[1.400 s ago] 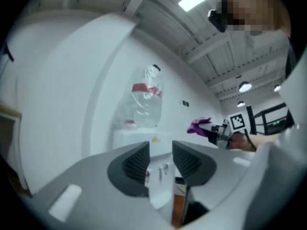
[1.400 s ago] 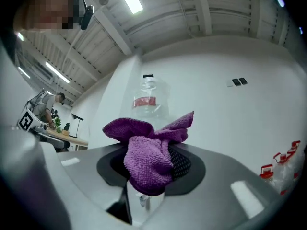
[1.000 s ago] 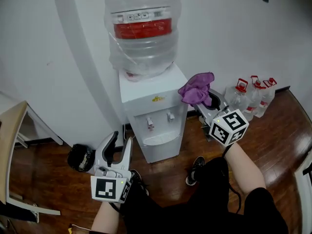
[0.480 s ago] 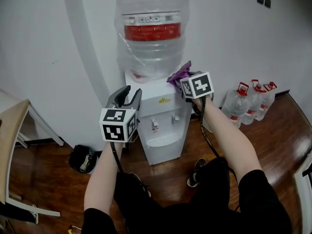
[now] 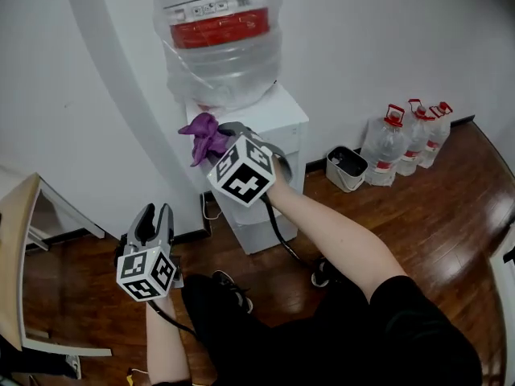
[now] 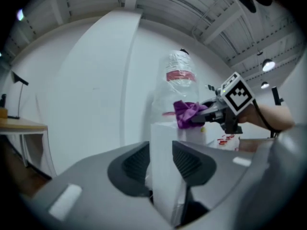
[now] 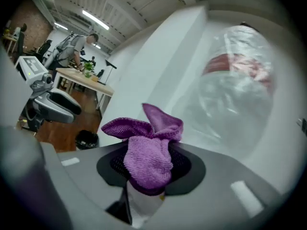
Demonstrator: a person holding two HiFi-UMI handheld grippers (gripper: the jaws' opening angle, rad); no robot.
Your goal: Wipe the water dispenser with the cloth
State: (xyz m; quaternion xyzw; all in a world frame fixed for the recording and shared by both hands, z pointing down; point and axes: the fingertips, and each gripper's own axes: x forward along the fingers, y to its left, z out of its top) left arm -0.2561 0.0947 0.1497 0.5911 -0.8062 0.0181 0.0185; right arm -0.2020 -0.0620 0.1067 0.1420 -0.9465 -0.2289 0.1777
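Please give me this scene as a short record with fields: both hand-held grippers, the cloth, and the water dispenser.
Right hand-held gripper: shut on the purple cloth
Left hand-held gripper: shut, empty, low at the left
Cloth place: by the water dispenser, at its top left edge; contact unclear
Dispenser: white, upright, big bottle on top
Elsewhere: spare bottles stand at the right

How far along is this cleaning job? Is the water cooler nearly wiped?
Done: the purple cloth is already clamped in the right gripper. In hand: it is held at the top left corner of the water dispenser; whether it touches is unclear. Left: no surface looks visibly wiped, so the top, front and sides probably all remain. The left gripper hangs low, shut and empty.
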